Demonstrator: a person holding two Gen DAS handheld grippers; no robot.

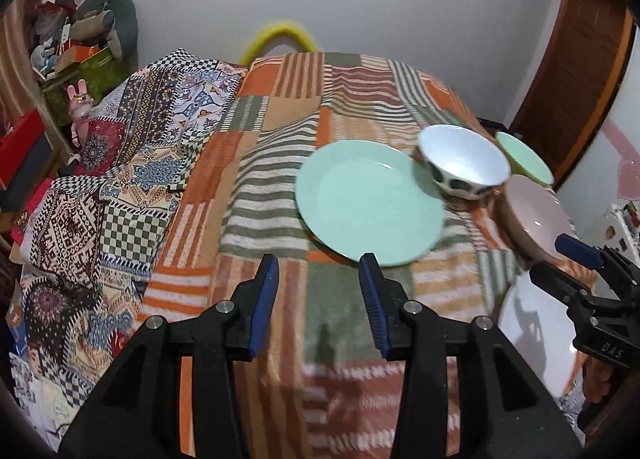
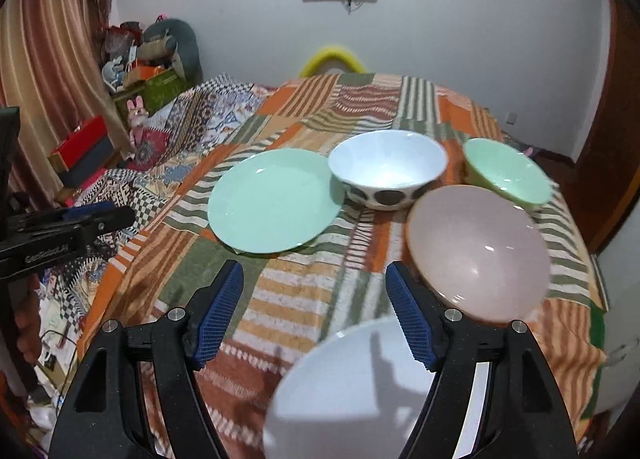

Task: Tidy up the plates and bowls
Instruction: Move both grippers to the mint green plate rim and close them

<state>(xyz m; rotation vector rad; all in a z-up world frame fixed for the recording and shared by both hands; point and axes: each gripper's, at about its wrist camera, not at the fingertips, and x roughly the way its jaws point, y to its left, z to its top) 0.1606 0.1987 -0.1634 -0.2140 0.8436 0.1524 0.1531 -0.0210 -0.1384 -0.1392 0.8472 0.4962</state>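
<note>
Plates (image 2: 274, 201) and bowls (image 2: 387, 173) lie spread on the striped blanket (image 2: 320, 291), glossy, rigid, breakable, best pinched at a rim; left gripper (image 1: 319, 291) and right gripper (image 2: 314, 299) gape empty.

Left wrist view: rides behind the left gripper (image 1: 318, 275), angled down across the striped blanket (image 1: 280, 179), close above its near edge; the green plate (image 1: 370, 201) lies just ahead, right of centre.

Right wrist view: rides behind the right gripper (image 2: 314, 285), same downward slant (set further right), the green plate (image 2: 274, 201) ahead to its left.

Shared: the plate, neighbouring bowls, blanket, far wall; each view catches the other gripper at its edge.
</note>
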